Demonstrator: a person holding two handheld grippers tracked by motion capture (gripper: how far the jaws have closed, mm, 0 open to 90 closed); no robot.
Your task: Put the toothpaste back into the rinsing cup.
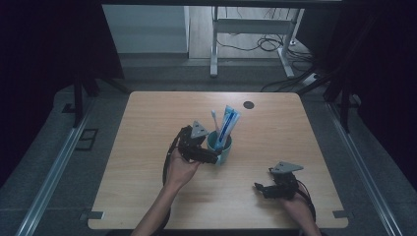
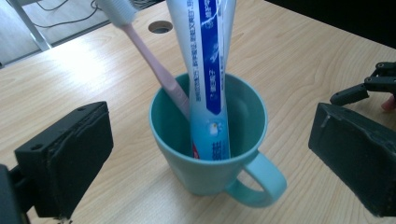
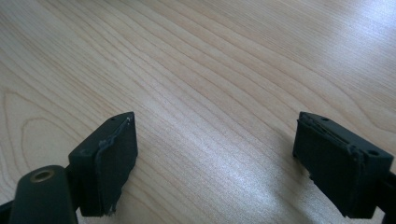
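Note:
A teal mug (image 1: 220, 147) stands upright near the middle of the wooden table (image 1: 147, 128). It holds a pink toothbrush (image 1: 215, 120) and a blue and white toothpaste tube (image 1: 228, 123), both leaning up out of it. My left gripper (image 1: 212, 156) is open at the mug's left side. In the left gripper view its two black jaws flank the mug (image 2: 208, 154) with a gap on each side, and the handle points toward the camera. My right gripper (image 1: 260, 188) rests open near the front right, over bare wood (image 3: 210, 84).
A round cable hole (image 1: 249, 104) sits in the table's far edge area. Beyond the table stand a white desk frame (image 1: 214, 44) and cables on the floor. My right gripper's fingers (image 2: 369, 86) show past the mug in the left gripper view.

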